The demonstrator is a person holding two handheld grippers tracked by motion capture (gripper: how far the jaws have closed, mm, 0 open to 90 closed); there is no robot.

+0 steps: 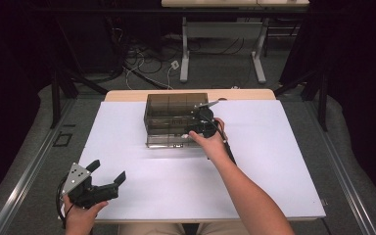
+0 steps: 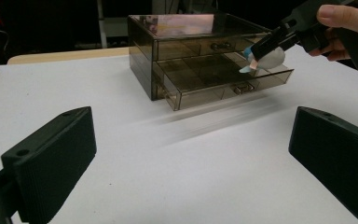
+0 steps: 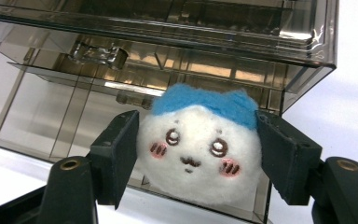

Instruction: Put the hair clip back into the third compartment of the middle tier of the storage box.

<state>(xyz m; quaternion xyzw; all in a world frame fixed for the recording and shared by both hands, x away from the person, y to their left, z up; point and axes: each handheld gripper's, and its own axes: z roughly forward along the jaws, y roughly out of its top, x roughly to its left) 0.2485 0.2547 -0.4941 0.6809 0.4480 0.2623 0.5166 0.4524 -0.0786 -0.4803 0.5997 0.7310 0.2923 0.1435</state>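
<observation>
Right claw (image 3: 196, 154) pinches a small round white plush toy with a blue tufted top and a stitched pink-cheeked face (image 3: 198, 154) between its two black jaws, held over the pulled-out lower drawer (image 2: 228, 77) of a smoky translucent plastic two-drawer box (image 1: 176, 120) on the white bench (image 1: 274, 166). Judging by this, the toy is being placed into the drawer; next it needs lowering into a compartment, then a release. Its face looks back toward the right claw's camera, blue top upward; nearly round, it has no clear long axis. Left claw (image 1: 106, 177) gapes wide and empty, near the bench's front left edge.
</observation>
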